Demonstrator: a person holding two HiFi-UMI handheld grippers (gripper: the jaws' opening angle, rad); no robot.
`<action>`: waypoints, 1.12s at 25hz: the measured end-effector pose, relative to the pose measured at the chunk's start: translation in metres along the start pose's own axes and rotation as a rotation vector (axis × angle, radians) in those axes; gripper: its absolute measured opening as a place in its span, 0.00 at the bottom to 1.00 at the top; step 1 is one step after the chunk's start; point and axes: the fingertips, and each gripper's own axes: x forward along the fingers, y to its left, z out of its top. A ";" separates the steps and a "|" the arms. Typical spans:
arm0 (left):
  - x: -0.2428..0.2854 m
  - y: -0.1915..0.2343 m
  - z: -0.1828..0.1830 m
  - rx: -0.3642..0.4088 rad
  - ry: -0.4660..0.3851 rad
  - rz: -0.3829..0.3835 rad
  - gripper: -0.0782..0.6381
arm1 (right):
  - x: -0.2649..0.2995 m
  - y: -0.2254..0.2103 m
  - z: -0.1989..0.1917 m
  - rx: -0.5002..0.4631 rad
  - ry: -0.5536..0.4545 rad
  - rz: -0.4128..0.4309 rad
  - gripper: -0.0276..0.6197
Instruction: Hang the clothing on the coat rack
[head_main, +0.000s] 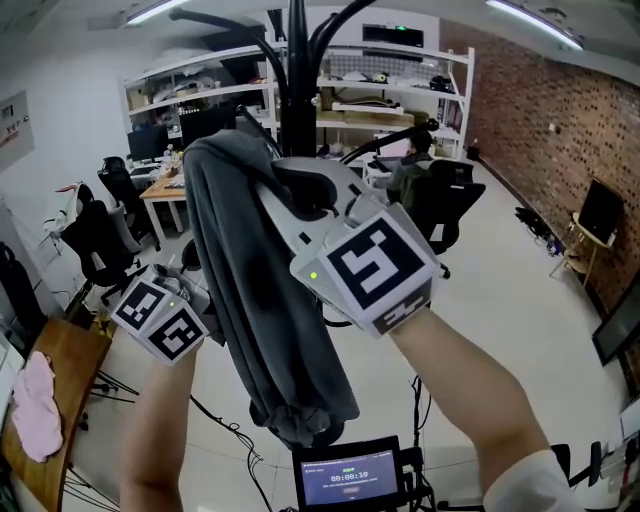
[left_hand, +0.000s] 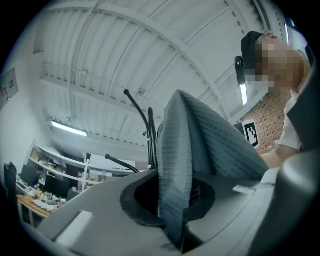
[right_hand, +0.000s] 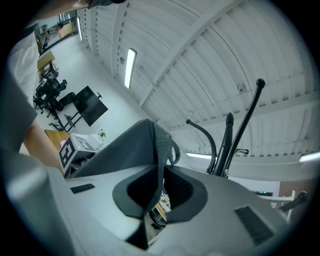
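A grey knit garment (head_main: 260, 300) hangs in a long fold between both grippers, right in front of the black coat rack (head_main: 297, 80). My right gripper (head_main: 290, 185) holds its top edge up near the rack's pole, below the curved hooks. In the right gripper view the jaws (right_hand: 152, 210) are shut on a thin fold of the garment (right_hand: 135, 145), and the rack's hooks (right_hand: 240, 135) rise close behind. My left gripper (head_main: 200, 290) sits lower at the left, its tips hidden by cloth. In the left gripper view its jaws (left_hand: 175, 220) pinch a thick fold of the garment (left_hand: 200, 145).
A small screen (head_main: 348, 478) stands on a stand below the garment. A wooden table (head_main: 60, 350) with a pink cloth (head_main: 35, 405) is at the lower left. Office chairs (head_main: 440, 200), desks and shelving (head_main: 400, 60) fill the back; a brick wall (head_main: 560, 130) runs along the right.
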 end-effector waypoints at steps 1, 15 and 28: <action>0.001 -0.006 -0.001 0.007 -0.002 -0.014 0.15 | -0.002 0.002 -0.001 -0.016 -0.013 -0.006 0.08; 0.001 -0.048 0.000 0.023 -0.037 -0.085 0.15 | -0.026 0.006 -0.010 -0.047 -0.083 -0.027 0.09; -0.065 -0.029 0.003 -0.033 -0.109 0.084 0.23 | -0.054 0.023 -0.011 0.009 -0.076 -0.037 0.14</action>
